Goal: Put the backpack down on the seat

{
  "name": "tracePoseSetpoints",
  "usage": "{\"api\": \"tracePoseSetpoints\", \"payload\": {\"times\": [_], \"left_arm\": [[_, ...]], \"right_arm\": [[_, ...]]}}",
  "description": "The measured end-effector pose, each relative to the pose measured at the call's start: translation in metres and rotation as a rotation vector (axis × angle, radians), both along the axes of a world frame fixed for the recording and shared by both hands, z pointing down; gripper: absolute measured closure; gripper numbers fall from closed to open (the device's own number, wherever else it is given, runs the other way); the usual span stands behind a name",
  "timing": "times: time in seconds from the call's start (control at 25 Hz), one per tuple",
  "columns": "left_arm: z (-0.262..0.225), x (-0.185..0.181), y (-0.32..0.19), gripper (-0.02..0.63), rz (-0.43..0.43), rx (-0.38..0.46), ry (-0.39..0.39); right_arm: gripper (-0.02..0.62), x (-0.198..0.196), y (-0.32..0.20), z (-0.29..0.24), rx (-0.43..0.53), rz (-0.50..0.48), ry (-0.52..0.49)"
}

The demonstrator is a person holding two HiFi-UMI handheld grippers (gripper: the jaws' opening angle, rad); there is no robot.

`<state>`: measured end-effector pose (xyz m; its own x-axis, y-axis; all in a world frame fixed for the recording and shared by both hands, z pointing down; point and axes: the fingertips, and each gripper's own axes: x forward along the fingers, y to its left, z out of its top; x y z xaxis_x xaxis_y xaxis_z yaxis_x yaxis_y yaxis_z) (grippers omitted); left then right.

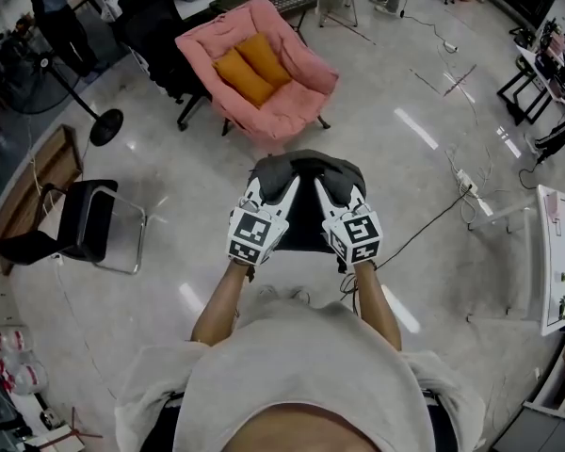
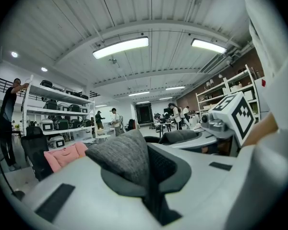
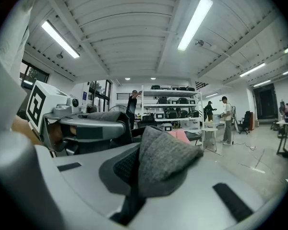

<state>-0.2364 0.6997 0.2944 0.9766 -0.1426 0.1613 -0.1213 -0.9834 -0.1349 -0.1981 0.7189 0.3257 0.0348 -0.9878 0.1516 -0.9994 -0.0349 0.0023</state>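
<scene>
The pink seat stands ahead on the floor, with an orange cushion on it. The backpack hangs in the air well short of the seat, between the two hands. The left claw and right claw are each clamped tight on a fold of its grey fabric. This looks like the carry. Next, bring the backpack over the seat, lower it, then let go.

Most of the backpack hides beneath the left tool and right tool, probably hanging below them.
</scene>
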Motion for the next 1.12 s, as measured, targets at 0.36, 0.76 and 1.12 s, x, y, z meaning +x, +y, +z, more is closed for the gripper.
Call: {"api": "tracePoseSetpoints", "payload": {"times": [0.36,0.76,1.12], "left_arm": [[0.015,0.034,-0.005,0.580,0.009,-0.017,-0.017],[0.033,0.094,-0.064,0.580,0.025,-0.045,0.002],[0.044,0.170,-0.171,0.580,0.039,-0.079,0.007]], "right_arm": [[0.597,0.035,-0.005,0.013,-0.014,0.004,-0.002],[0.597,0.092,-0.062,0.032,-0.046,0.026,0.000],[0.597,0.170,-0.168,0.041,-0.080,0.049,-0.020]]}}
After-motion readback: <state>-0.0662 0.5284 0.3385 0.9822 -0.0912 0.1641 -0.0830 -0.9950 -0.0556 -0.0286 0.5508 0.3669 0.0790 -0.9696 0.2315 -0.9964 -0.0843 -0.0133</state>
